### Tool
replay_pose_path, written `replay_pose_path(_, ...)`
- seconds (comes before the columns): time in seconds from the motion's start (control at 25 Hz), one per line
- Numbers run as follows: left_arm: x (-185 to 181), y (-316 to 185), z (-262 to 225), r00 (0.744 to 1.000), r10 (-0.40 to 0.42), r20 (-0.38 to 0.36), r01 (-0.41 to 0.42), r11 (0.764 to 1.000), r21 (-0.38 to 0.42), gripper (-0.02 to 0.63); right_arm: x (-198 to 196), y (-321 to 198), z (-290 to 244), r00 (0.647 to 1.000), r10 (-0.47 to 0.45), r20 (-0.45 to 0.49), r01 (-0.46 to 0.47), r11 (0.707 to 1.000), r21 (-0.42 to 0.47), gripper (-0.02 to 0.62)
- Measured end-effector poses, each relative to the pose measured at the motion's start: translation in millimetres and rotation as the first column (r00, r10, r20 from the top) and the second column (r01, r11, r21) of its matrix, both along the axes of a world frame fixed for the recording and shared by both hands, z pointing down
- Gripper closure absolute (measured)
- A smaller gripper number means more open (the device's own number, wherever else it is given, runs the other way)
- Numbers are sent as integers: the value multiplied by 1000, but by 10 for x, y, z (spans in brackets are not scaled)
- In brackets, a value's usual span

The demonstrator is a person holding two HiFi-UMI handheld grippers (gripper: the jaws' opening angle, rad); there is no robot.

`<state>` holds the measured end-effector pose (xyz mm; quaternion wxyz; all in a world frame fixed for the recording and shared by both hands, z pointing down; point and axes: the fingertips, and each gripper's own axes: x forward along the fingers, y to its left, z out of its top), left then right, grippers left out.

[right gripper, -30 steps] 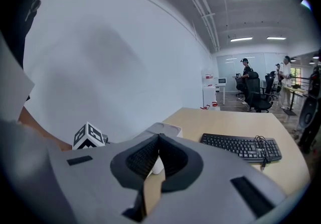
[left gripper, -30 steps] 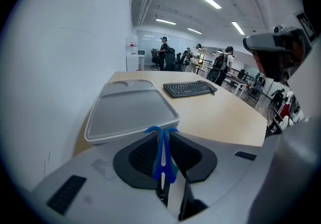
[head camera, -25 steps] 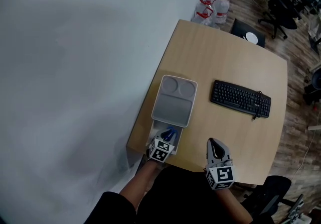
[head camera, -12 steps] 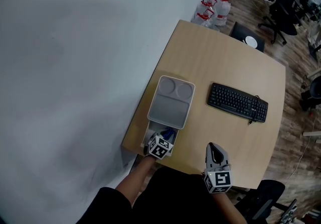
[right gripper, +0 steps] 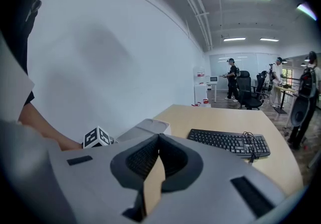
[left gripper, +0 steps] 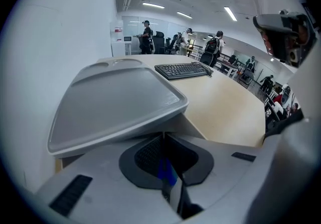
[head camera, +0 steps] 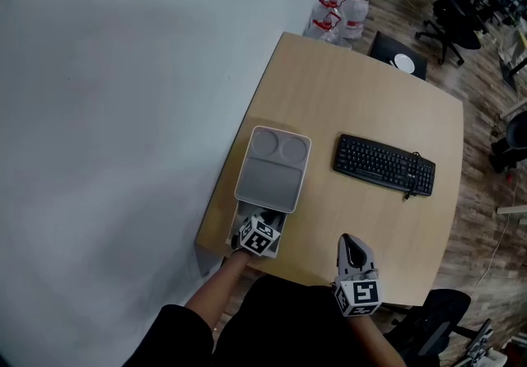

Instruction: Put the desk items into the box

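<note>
Wooden worktop [head camera: 362,102]; grey box [head camera: 233,232] at its left edge, lid [head camera: 272,172] offset. My left hand-held gripper [head camera: 262,224], pinching a blue item [left gripper: 164,170], sits at the opening: lower well inside before releasing. Right hand-held gripper [head camera: 352,248] closed, empty.

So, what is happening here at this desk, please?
A person holds a gripper in each hand at a wooden desk. The left gripper is at the open near end of a grey box, whose lid covers the rest of it. Its fingers are closed on a small blue item that I cannot identify. The right gripper hovers above the desk's near edge, fingers closed and empty. A black keyboard lies on the desk, outside the box.
</note>
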<state>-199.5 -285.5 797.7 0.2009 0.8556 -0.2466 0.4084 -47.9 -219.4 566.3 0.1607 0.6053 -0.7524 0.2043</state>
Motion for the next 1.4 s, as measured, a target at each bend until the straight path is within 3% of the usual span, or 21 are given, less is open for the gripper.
replay_pose_path(0.24, -45, 5, -40, 1000, -29, -7, 29, 1000, 1, 583, 38, 0, -25, 1000, 7, 4, -7, 1000, 8, 535)
replay_pose_path(0.44, -358, -30, -351, 973, -197, -120, 198, 980, 0, 581, 24, -8, -94, 1000, 4, 10, -5, 999, 33, 535)
replay_pose_path(0.52, -515, -56, -598, 934, -296, -201, 300, 954, -9, 582, 28, 20, -104, 1000, 5, 13, -5, 999, 39, 535)
replay_pose_path(0.6, -676, -69, -912, 874, -391, -289, 402, 915, -20, 583, 28, 62, -140, 1000, -1, 13, 0, 999, 50, 535)
replay_pose_path(0.72, -850, -43, -1440, 797, -453, -400, 495, 869, 2, 583, 5, 113, -251, 1000, -7, 2, 7, 997, 76, 535)
replay_pose_path(0.84, -921, 54, -1977, 746, -454, -487, 541, 839, 46, 583, -14, 209, -378, 1000, 1, -5, 0, 995, 99, 535)
replay_pose_path(0.92, -886, 177, -2305, 727, -432, -533, 550, 832, 76, 586, -16, 305, -490, 1000, 10, -6, -9, 993, 115, 535)
replay_pose_path(1.24, -335, 731, -3004, 733, -245, -635, 469, 858, 210, 591, -22, 726, -637, 997, 69, -17, -67, 990, 123, 535)
replay_pose_path(1.4, -154, 983, -3018, 734, -228, -640, 481, 840, 252, 591, -20, 844, -683, 997, 72, -30, -68, 989, 129, 535)
